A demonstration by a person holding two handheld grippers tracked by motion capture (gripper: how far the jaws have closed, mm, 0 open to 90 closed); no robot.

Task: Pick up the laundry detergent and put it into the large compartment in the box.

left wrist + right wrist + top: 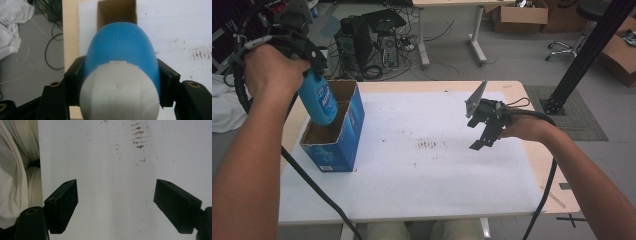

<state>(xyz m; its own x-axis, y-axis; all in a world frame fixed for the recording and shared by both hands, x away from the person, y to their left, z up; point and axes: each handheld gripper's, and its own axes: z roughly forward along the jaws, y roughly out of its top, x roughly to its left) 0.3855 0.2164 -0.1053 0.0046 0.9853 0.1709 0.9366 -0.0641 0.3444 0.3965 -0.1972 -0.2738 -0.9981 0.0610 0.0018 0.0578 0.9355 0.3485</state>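
Left gripper [120,92] clamped on blue bottle [318,102] above cardboard box [337,140]; right gripper [116,205] wide apart

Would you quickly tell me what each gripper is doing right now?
Left gripper: closed on the blue bottle, held above the open blue box.
Right gripper: jaws open, holding nothing, over the white mat.

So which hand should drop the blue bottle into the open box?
Left. The left gripper is shut on the blue bottle, held over the open blue box. The right gripper is open and empty, off over the white mat.
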